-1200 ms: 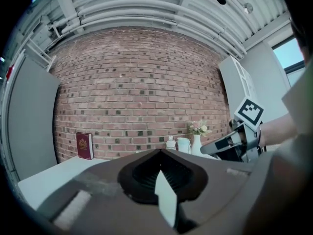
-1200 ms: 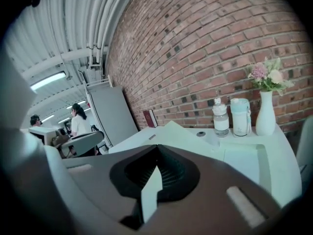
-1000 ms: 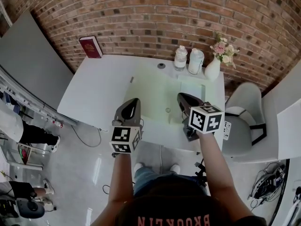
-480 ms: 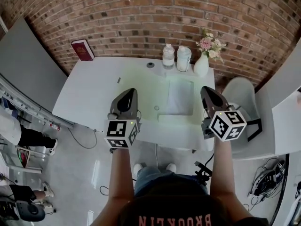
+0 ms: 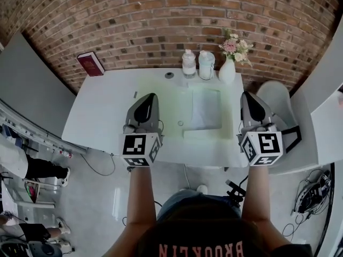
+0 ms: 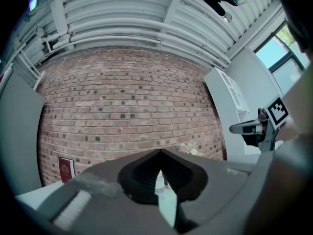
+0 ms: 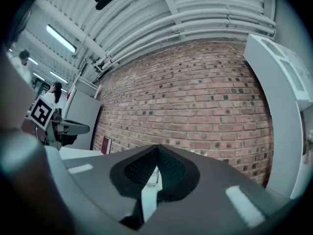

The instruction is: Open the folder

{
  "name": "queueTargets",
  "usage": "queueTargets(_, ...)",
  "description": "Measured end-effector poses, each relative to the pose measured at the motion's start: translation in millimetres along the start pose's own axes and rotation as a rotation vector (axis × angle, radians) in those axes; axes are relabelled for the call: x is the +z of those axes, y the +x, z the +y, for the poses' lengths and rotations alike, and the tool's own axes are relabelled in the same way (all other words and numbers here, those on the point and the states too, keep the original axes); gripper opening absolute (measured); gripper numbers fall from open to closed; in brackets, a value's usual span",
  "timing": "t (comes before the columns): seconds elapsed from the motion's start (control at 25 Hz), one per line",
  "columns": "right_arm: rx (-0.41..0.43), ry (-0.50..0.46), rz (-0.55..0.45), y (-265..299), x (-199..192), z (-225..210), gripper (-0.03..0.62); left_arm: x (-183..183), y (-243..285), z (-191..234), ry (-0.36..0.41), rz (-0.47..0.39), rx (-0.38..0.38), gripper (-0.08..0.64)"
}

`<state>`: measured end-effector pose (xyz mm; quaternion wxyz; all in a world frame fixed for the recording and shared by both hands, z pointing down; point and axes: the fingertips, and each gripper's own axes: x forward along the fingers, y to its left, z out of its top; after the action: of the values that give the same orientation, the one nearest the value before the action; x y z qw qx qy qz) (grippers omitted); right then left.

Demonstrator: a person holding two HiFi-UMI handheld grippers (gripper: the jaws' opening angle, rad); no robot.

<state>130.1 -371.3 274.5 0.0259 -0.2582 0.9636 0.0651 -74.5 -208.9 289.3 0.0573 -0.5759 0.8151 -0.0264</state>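
We hold the left gripper (image 5: 149, 97) and right gripper (image 5: 247, 96) above the white counter (image 5: 107, 111), both closed on nothing. The pale folder (image 5: 205, 108) lies flat between them. Two bottles (image 5: 188, 63), a vase (image 5: 228, 72) and a red book (image 5: 89, 63) stand along the brick wall (image 5: 161, 25).

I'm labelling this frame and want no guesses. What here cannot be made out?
- folder: whether it is open or shut is unclear. It is pale and small in the head view, and the gripper bodies hide it in both gripper views.
- red book: the cover print is too small in every view.
- small ring on the table: too small to identify.
- Table parts beneath the left gripper and right gripper: covered by them in the head view.
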Motion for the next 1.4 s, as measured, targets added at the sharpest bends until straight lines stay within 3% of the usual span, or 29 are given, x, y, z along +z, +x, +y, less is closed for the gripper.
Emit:
queueTargets(0.52, -0.1, -0.058, 0.016, -19, 26, -11, -0.002, 40, 7, 4, 0.005, -0.074, -0.038, -0.003)
queueTargets(1.4, -0.147, -0.046, 0.044, -42, 20, -14, -0.003, 32, 7, -10, -0.005, -0.058, -0.089, -0.003)
